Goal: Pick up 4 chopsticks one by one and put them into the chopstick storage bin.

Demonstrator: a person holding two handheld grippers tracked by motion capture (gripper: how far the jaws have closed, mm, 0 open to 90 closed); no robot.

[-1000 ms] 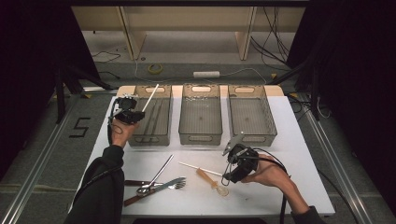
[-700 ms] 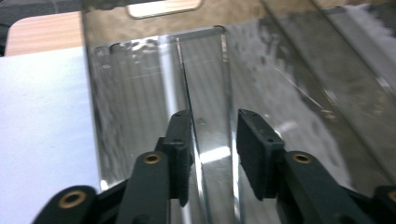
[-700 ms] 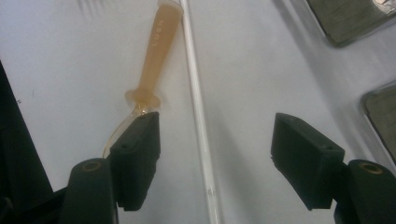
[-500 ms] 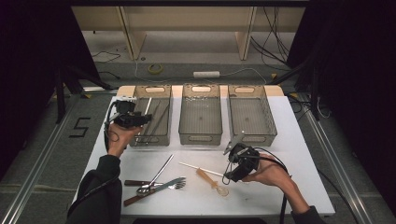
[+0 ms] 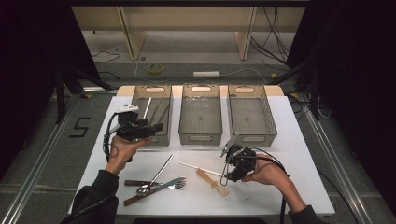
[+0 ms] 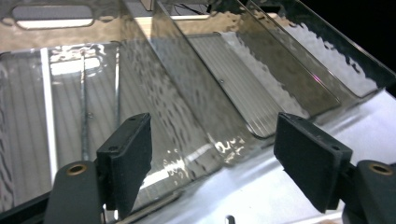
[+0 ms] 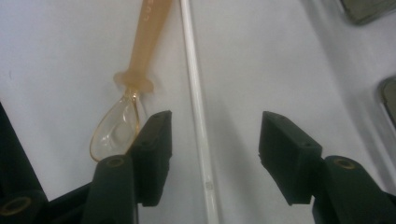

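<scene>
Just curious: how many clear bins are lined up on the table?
3, side by side along the table's far edge: left bin, middle bin, right bin.

Cut off, overlapped, distorted
White stick (image 7: pixel 198 116) running off top and bottom edges in right gripper view; orange spoon (image 7: pixel 128 100) handle cropped at top, bowl tip behind a jaw; cutlery pile (image 5: pixel 154 184) overlapping in high view; contents of left bin (image 6: pixel 70 107) warped through rippled plastic

Grey floor (image 5: pixel 42 140), wooden bench legs (image 5: pixel 126 35), dark curtains (image 5: pixel 28 56) around.
</scene>
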